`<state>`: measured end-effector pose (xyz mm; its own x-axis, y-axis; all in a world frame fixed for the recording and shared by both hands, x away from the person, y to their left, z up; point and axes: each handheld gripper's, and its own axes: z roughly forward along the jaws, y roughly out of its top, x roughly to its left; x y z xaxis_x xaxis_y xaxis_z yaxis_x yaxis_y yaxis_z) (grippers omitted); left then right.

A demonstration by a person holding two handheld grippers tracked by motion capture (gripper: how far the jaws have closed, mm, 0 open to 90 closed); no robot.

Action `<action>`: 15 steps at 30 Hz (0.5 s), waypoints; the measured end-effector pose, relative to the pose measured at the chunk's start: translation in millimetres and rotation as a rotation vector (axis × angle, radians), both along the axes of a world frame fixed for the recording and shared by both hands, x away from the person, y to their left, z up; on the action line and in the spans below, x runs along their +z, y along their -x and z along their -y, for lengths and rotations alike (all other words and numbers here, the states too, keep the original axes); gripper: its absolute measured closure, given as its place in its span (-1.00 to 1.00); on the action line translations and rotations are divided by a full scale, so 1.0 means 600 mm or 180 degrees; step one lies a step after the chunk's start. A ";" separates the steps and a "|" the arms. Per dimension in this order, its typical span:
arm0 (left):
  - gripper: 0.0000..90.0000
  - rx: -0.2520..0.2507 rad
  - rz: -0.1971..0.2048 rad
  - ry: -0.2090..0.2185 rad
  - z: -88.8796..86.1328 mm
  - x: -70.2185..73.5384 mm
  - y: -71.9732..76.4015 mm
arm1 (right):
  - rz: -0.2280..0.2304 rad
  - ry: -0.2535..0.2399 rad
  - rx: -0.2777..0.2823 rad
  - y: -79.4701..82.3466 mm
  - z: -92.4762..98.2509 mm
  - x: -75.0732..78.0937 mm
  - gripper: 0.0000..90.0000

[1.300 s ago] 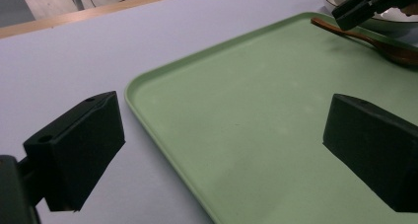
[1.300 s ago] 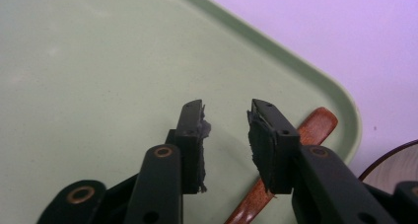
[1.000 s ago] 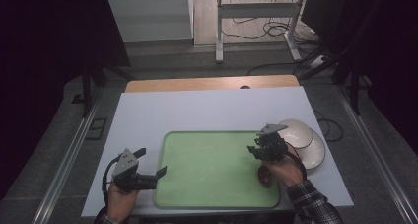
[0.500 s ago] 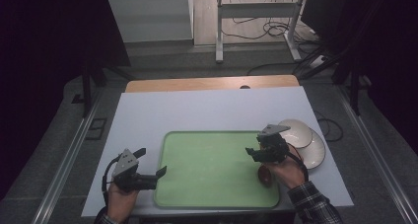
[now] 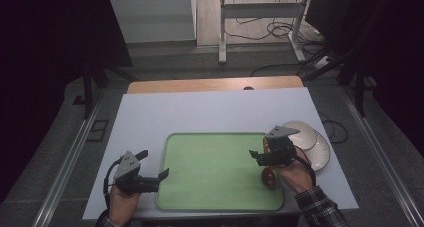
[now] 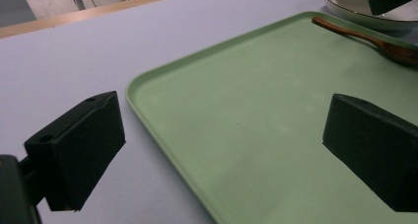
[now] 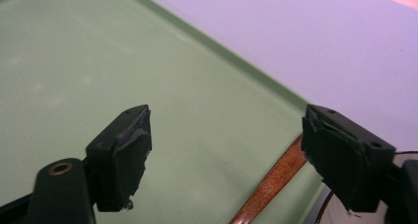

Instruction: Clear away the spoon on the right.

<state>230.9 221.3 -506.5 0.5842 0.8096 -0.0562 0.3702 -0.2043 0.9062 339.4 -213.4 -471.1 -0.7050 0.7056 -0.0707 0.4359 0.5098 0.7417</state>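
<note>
Wooden spoon [image 6: 367, 36] lies at the green tray's [image 5: 215, 172] 3 o'clock edge, bowl toward 6, handle toward 12, mostly hidden under the right gripper [image 5: 260, 157], whose jaws have just been opening, empty. Left gripper [image 5: 159, 176] gapes empty too.

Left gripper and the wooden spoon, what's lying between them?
Nothing but bare green tray between the left gripper and the wooden spoon, as the left gripper view shows.

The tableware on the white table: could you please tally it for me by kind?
Green tray: 1
Wooden spoon, lying on the tray: 1
White plates, overlapping beside the tray's right edge: 2
Total: 4
</note>
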 end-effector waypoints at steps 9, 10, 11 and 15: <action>-0.96 -0.0001 0.0006 0.0001 -0.001 0.000 0.000 | 0.0158 0.0013 0.0058 0.016 0.001 0.011 -0.76; -0.96 -0.0003 0.0001 0.0006 0.000 0.000 0.000 | 0.0165 0.0005 0.0063 0.017 0.002 0.011 -0.77; -0.96 -0.0005 0.0001 0.0004 0.000 0.000 0.000 | 0.0179 0.0006 0.0067 0.018 0.003 0.011 -0.78; -0.96 -0.0001 0.0006 -0.0001 -0.001 0.000 0.000 | 0.0200 -0.0032 0.0078 0.024 0.010 0.014 -0.82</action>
